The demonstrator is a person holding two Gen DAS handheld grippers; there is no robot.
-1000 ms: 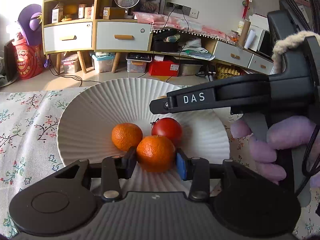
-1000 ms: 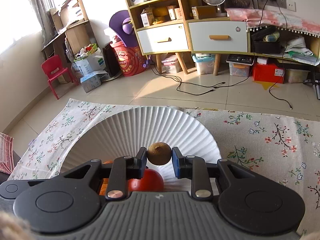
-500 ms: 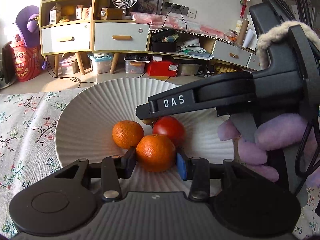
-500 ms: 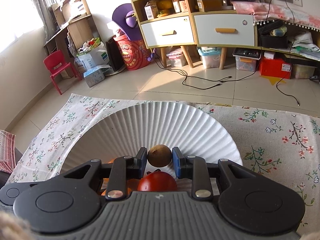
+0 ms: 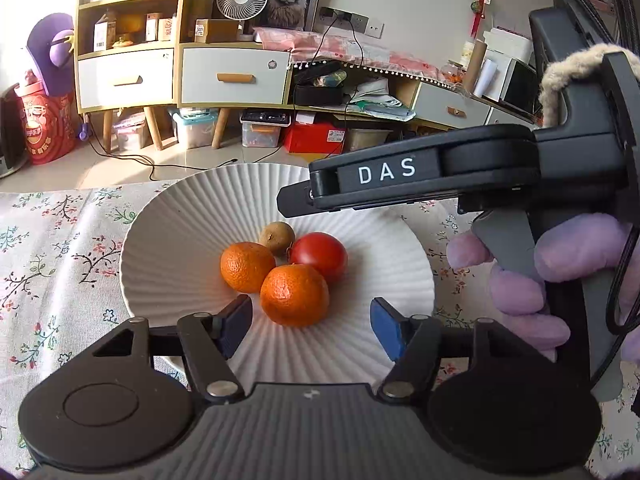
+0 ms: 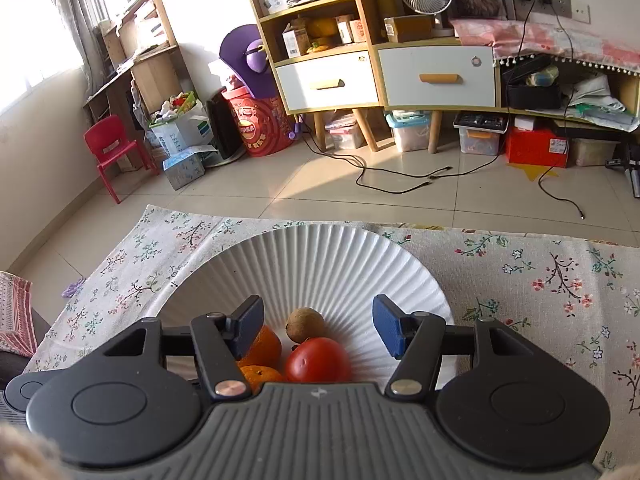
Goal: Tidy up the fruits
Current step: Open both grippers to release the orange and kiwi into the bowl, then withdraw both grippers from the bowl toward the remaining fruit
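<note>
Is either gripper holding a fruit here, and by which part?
Nothing is held. The left gripper is opening around the near orange, the right gripper above the kiwi; no pads touch.

white ribbed plate (image 5: 168, 240); two orange mandarins (image 5: 294, 294), red tomato (image 5: 320, 255), brown kiwi (image 5: 276, 237); floral tablecloth (image 5: 52, 248) lower left; blue pads (image 5: 382, 326).

The plate (image 5: 168, 248) looks like matt white ceramic, its surface finely ribbed from centre to rim, and it lies on a woven cloth (image 5: 52, 240) printed with small flowers. The two mandarins (image 5: 294, 294) have dimpled, faintly shiny peel, the tomato (image 5: 320, 254) is smooth and glossy, and the kiwi (image 5: 277, 237) is dull, rough brown. Both grippers (image 5: 310, 326) are matt black plastic with blue rubbery pads (image 6: 386, 330) and bright metal pins.
</note>
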